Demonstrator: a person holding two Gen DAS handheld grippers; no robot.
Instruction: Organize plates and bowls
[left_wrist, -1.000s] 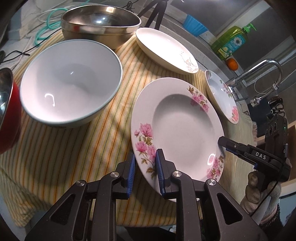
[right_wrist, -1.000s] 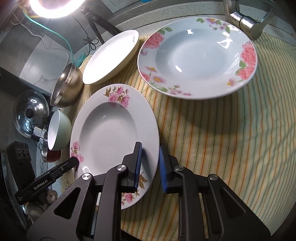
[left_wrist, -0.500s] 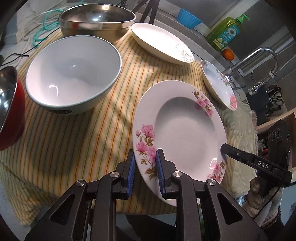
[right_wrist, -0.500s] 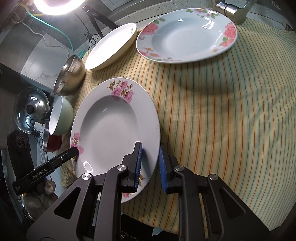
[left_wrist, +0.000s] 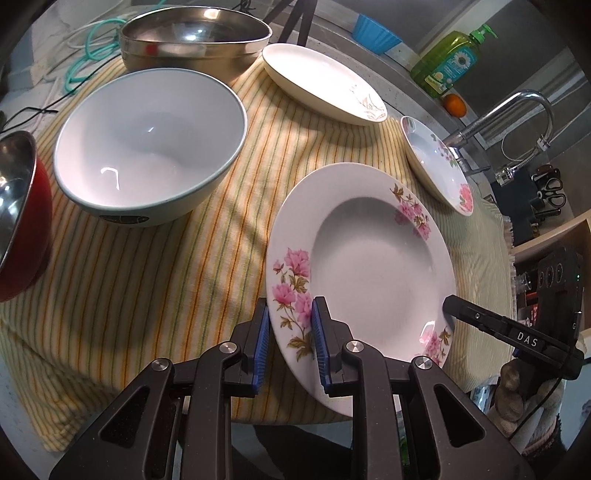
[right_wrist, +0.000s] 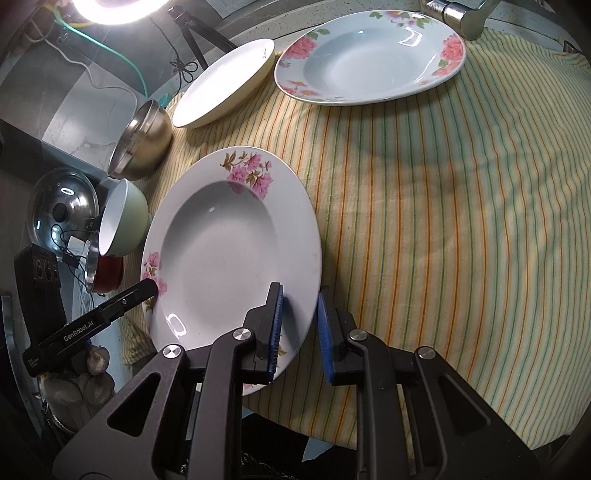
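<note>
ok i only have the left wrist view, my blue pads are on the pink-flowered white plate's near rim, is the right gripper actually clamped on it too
Observer: Yes, the right gripper has its blue pads on the opposite rim of the pink-flowered white plate.
Operator: anything left of the bowls i can't see
Observer: A round glass pot lid with a steel rim lies off the striped cloth, beyond the green-sided bowl.
Operator: and lighting
Observer: A bright ring light shines at the far end.

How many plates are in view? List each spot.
3. A floral plate held at the cloth's near edge, a second floral plate by the faucet, and a cream plate beside the steel bowl. None seems hidden.
</note>
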